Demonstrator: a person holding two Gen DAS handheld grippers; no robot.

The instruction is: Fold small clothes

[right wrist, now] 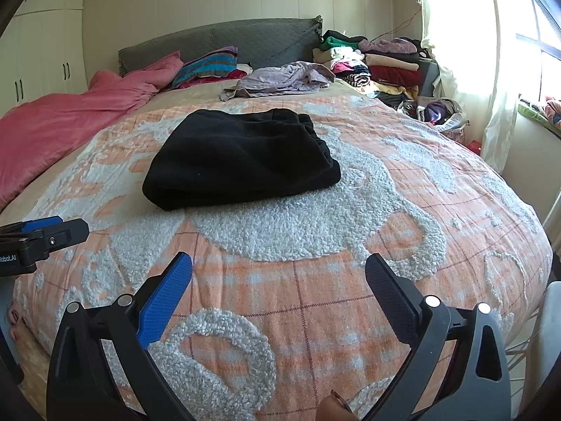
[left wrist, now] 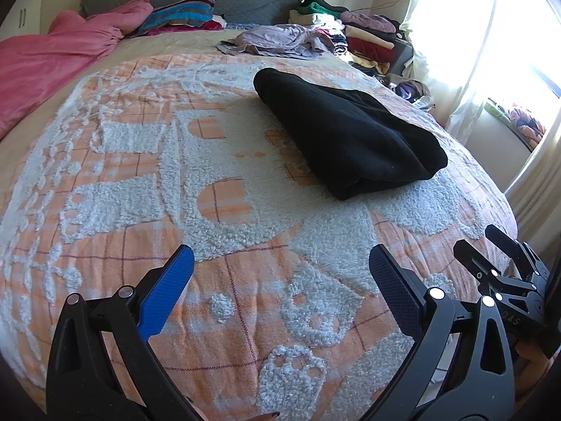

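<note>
A black garment (right wrist: 242, 158), folded into a thick rectangular bundle, is seen lying flat on the bed's orange-and-white tufted bedspread (right wrist: 315, 231), near the middle of the bed and well apart from both tools. The left gripper (left wrist: 280, 270) is held above the near part of the bedspread with its jaws spread wide and nothing between them. The right gripper (right wrist: 278, 273) is likewise held over the near edge, jaws wide apart and empty; it is also visible at the right edge of the left wrist view. 2 blue pads are carried by each tool. A pink blanket (right wrist: 70, 115) is bunched along the left side, a lilac garment (right wrist: 284, 77) is crumpled near the grey headboard (right wrist: 217, 37), and a pile of folded clothes (right wrist: 378, 59) is stacked by the window.
</note>
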